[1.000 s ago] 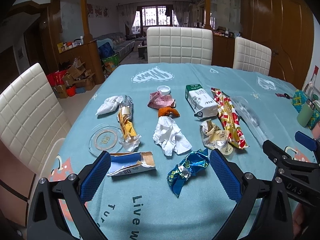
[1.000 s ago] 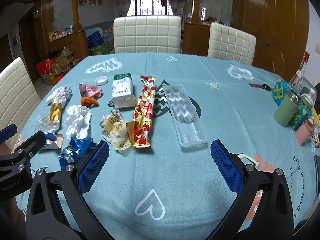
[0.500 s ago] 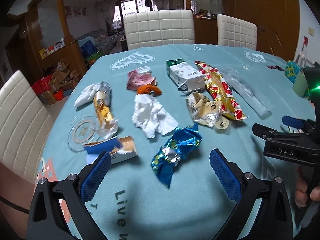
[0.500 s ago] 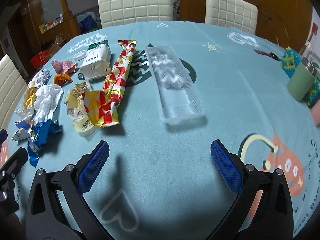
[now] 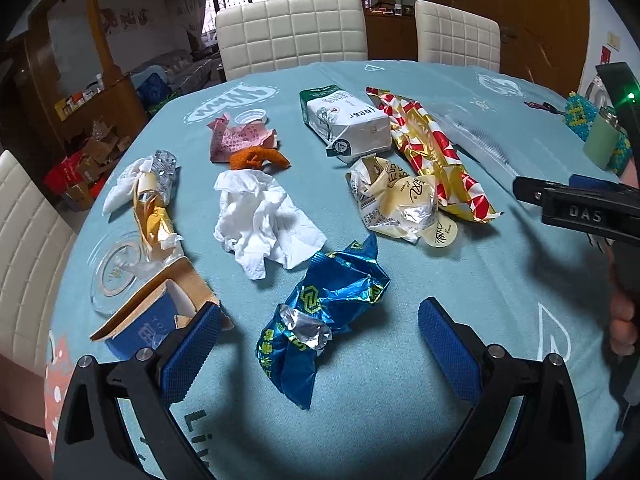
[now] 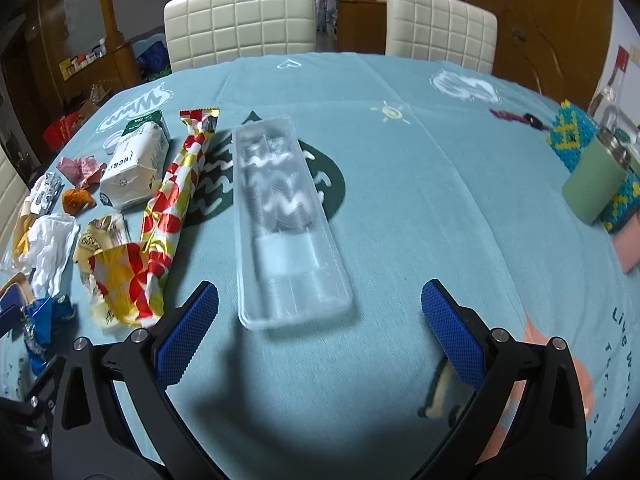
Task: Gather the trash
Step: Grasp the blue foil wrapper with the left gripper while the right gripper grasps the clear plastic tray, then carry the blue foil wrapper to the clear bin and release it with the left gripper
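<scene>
Trash lies scattered on a teal tablecloth. My left gripper [image 5: 318, 340] is open, low over the table, with a crumpled blue foil wrapper [image 5: 320, 316] lying between its fingers, untouched. Beyond it lie a white tissue [image 5: 264, 220], a torn blue carton [image 5: 156, 316], a cream wrapper [image 5: 396, 204], a white-green milk carton [image 5: 344, 124] and a red-yellow foil wrapper [image 5: 432, 152]. My right gripper [image 6: 320, 328] is open, just short of the near end of a clear plastic tray [image 6: 284, 220]. The red-yellow foil wrapper [image 6: 160, 236] lies left of the tray.
A clear glass coaster [image 5: 114, 276], a pink paper [image 5: 236, 140], orange peel [image 5: 256, 160] and a bottle cap [image 5: 250, 117] sit on the left. A green cup [image 6: 596, 188] and a knitted holder [image 6: 572, 136] stand at the right edge. White chairs [image 6: 240, 24] line the far side.
Both grippers have moved forward and lower over the table. The blue wrapper now sits between the left fingers, and the clear tray is closer to the right fingers. Both stay open.
</scene>
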`<action>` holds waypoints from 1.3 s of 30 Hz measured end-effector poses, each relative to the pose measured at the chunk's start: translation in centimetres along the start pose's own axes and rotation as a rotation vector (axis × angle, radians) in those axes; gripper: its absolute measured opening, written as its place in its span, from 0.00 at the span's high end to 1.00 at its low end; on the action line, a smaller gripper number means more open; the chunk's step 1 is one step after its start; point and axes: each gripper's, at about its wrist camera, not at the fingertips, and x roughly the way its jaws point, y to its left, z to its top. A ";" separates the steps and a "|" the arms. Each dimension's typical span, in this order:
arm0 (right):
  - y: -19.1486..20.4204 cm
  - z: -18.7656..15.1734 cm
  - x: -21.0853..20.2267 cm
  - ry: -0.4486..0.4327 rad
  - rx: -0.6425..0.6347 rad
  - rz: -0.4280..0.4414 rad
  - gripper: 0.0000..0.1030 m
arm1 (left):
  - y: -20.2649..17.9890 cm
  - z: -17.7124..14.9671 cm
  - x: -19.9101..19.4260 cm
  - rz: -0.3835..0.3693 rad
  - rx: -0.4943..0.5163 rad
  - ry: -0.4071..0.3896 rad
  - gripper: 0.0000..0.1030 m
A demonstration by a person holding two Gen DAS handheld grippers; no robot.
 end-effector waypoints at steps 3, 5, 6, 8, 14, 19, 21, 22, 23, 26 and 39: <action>0.7 0.0 0.5 0.000 -0.023 0.002 0.25 | 0.3 -0.3 0.2 -0.007 -0.011 0.009 0.15; 1.2 -0.2 0.9 0.012 -0.045 0.004 0.42 | 0.6 -0.3 0.4 -0.010 -0.019 0.023 0.24; 1.3 -0.2 0.8 0.007 -0.049 0.014 0.47 | 0.7 -0.4 0.5 -0.008 -0.022 0.028 0.31; 1.4 -0.3 0.4 -0.014 -0.068 -0.017 0.48 | 0.8 -0.4 0.3 -0.032 -0.027 0.023 0.49; 2.0 -0.9 -1.7 -0.100 -0.112 -0.051 0.49 | 0.5 -0.3 -0.9 -0.025 -0.008 -0.028 0.66; 2.4 -1.1 -3.4 -0.131 -0.123 -0.031 0.49 | 0.9 0.1 -3.1 -0.023 -0.010 -0.106 0.68; 2.6 -1.0 -4.3 -0.150 -0.124 -0.023 0.49 | 1.1 0.1 -3.9 -0.022 -0.017 -0.125 0.68; 2.8 -1.0 -4.8 -0.161 -0.128 -0.017 0.49 | 1.5 0.1 -4.4 -0.020 -0.027 -0.138 0.68; 3.1 -1.0 -5.2 -0.168 -0.130 -0.011 0.49 | 1.8 0.2 -4.7 -0.017 -0.033 -0.143 0.68; 4.1 -1.1 -6.3 -0.185 -0.148 0.023 0.49 | 3.0 -0.1 -5.4 0.011 -0.052 -0.159 0.68; 14.5 -2.9 -9.6 -0.203 -0.356 0.148 0.48 | 11.2 -3.6 -7.1 0.112 -0.183 -0.171 0.68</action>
